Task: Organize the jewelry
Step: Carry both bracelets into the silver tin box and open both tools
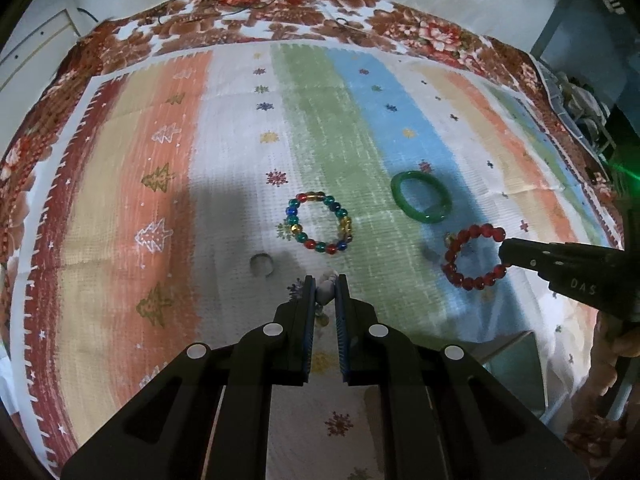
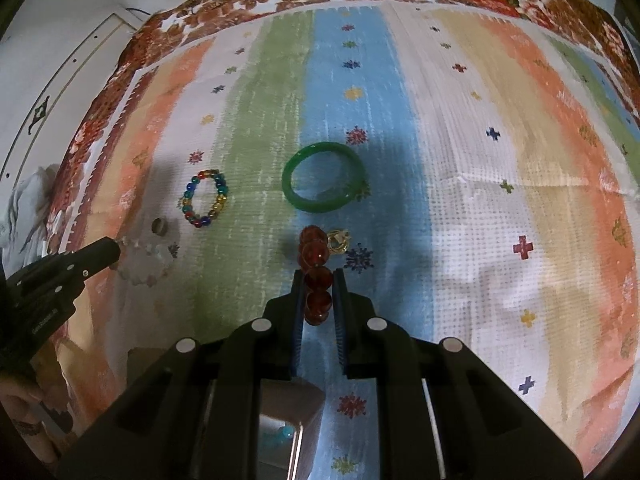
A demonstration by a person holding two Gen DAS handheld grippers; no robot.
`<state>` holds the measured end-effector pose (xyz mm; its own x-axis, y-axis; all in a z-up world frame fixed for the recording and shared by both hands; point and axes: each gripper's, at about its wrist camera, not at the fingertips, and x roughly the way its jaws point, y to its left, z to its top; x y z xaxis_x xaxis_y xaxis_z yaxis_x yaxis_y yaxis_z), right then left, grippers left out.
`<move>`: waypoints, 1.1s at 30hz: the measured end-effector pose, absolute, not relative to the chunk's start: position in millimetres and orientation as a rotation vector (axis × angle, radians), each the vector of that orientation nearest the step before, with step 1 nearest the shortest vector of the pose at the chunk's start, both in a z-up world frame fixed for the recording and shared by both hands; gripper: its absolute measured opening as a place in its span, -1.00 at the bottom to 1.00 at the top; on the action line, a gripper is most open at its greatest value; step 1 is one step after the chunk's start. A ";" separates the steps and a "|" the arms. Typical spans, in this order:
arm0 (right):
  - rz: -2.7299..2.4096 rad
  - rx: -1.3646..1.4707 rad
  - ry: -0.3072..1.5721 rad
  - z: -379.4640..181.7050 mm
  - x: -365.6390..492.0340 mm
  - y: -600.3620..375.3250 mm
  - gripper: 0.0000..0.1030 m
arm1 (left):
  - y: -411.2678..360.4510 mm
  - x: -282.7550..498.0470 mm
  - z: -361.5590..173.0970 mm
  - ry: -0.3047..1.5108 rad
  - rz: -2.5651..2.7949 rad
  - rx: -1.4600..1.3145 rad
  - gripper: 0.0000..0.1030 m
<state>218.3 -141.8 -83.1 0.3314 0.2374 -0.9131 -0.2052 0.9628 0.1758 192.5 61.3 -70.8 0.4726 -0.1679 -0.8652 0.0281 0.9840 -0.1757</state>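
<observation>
My left gripper (image 1: 325,280) is shut on a pale white bead bracelet (image 1: 326,290), seen from the right wrist view as a faint ring (image 2: 144,262) at its tip (image 2: 114,254). My right gripper (image 2: 318,276) is shut on a red bead bracelet (image 2: 316,276), which hangs from its tip (image 1: 506,254) in the left wrist view (image 1: 472,258). A multicolour bead bracelet (image 1: 320,222) (image 2: 206,198), a green bangle (image 1: 422,202) (image 2: 324,178) and a small silver ring (image 1: 262,265) (image 2: 159,226) lie on the striped cloth. A small gold piece (image 2: 339,240) lies beside the red beads.
The striped cloth (image 1: 160,200) covers a floral-edged table. A box with a mirrored lid (image 2: 288,424) sits under my right gripper, with a blue bead inside; it also shows in the left wrist view (image 1: 516,364). White fabric (image 2: 24,208) lies off the left edge.
</observation>
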 end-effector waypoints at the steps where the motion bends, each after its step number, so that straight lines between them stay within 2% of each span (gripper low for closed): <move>1: 0.291 0.031 1.195 -81.5 217.6 -141.7 -0.71 | 60.7 191.6 -69.6 1.069 -0.122 -0.145 -0.82; 20: 0.353 0.028 1.082 -32.0 177.9 -140.8 -0.71 | 25.6 148.9 -21.0 0.951 -0.214 -0.119 -0.82; 33: 0.446 0.028 1.031 -9.2 121.5 -134.1 -0.71 | 3.8 112.2 3.8 0.885 -0.268 -0.103 -0.82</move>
<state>121.5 -134.1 -9.2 0.4331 0.3708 -0.8215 -0.3447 0.9103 0.2291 112.2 3.8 3.8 0.6028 -0.2733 -0.7497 0.1886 0.9617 -0.1989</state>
